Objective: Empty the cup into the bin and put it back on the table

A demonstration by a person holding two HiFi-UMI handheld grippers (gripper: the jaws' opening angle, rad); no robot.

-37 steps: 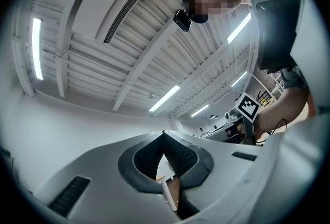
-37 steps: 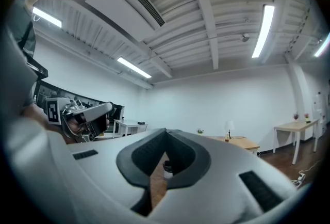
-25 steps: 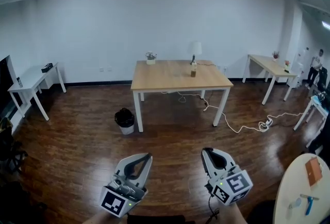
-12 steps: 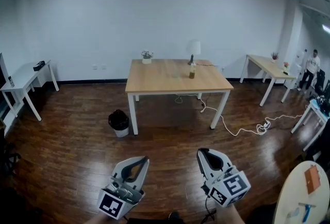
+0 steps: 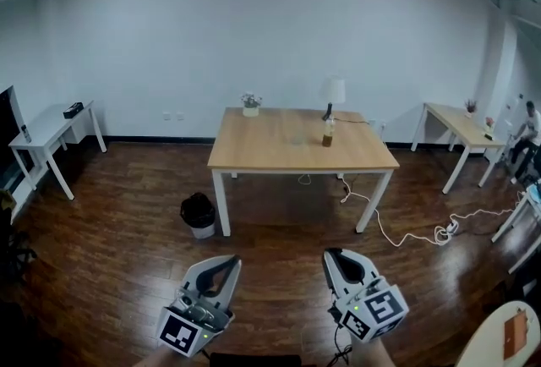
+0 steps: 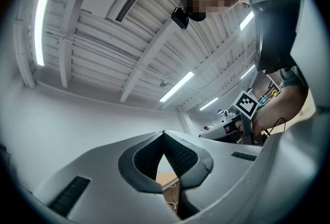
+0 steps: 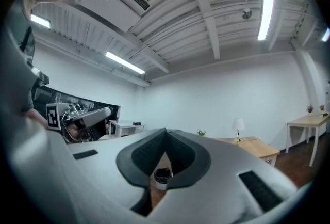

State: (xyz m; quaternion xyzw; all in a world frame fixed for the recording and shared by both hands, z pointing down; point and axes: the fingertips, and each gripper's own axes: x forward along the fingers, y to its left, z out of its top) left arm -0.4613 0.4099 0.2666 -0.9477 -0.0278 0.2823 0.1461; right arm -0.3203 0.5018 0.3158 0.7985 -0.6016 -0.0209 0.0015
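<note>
The grey plastic left gripper and right gripper had ribbed black pads closed, empty; the round, black-lined bin stood at eleven o'clock.

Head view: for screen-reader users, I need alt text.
Two shut, empty claws, the left claw and the right claw, are held low over a dark wood floor, facing a wooden table across the room. The table carries a lamp, a potted plant and a bottle; a bin stands on the floor beside it.
</note>
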